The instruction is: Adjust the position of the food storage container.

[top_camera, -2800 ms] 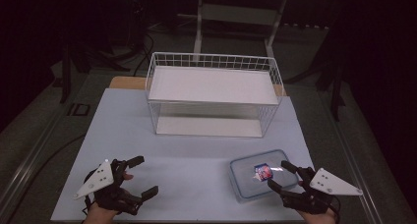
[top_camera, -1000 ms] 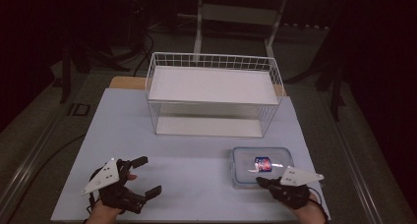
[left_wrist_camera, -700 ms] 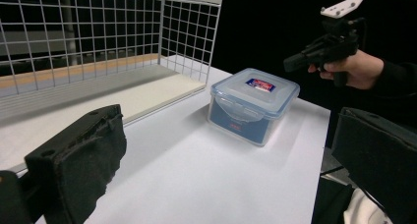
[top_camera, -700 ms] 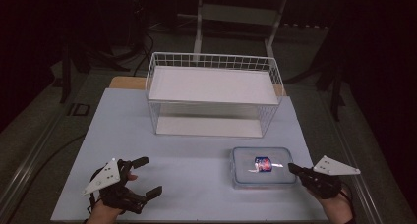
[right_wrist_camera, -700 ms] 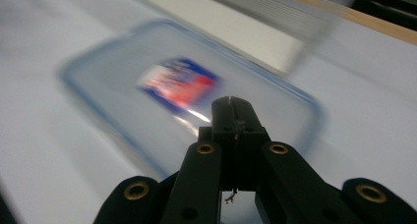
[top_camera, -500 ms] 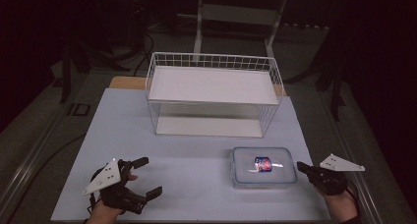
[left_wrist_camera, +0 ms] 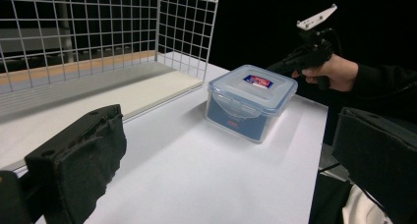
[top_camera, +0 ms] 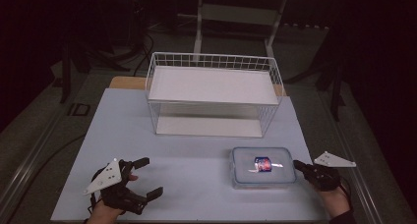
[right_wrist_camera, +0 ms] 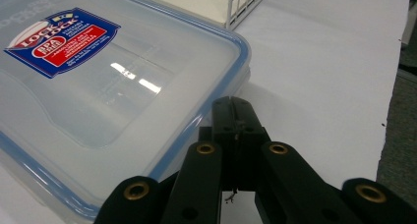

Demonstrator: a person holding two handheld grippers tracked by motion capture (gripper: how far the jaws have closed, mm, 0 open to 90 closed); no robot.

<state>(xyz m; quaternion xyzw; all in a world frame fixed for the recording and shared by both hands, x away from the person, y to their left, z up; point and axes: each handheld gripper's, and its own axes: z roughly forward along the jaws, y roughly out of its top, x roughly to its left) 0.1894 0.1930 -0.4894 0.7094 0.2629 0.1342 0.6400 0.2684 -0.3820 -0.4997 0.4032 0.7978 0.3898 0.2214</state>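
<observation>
Lidded plastic box (top_camera: pixel 264 167) beside wire basket (top_camera: pixel 213 94); contents unclear. Right fingers (right_wrist_camera: pixel 235 117) closed, empty; left fingers (left_wrist_camera: pixel 78 155) spread, empty.

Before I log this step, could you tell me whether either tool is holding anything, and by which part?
Nothing is held. The right tool is shut beside the container's rim; the left tool stands open over the table.

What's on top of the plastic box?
A clear lid with a blue rim covers the plastic box, and a red and blue sticker sits on it. The glare hides whatever is inside.
</observation>
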